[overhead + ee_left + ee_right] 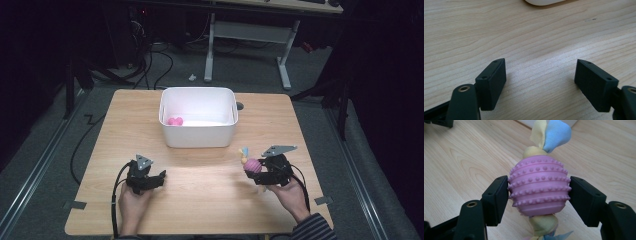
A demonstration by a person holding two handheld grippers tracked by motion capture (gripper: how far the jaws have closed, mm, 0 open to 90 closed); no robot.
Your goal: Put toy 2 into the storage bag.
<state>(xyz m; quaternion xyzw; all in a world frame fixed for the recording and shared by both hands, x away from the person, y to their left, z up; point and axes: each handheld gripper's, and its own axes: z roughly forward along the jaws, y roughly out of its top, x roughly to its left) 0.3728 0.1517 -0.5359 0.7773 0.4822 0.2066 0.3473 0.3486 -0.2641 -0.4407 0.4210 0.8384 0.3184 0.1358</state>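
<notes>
Now the right gripper (539,192) squeezed the pink toy (539,186) tight, holding it just above the table (210,200) near the white bin (198,137), likely to drop it in. The left gripper (540,82) rested open, holding nothing.

My left hand (134,200) holds the left gripper (159,176) low over the tabletop (210,200), its jaws spread wide apart with nothing between them, pointing toward the far right. My right hand (290,192) comes in from the lower right, sleeve at the wrist, and carries the right gripper (252,172) with its jaws turned to the left. Those jaws are pressed against both sides of a pink ball toy (539,186), which hangs clear of the tabletop.
</notes>
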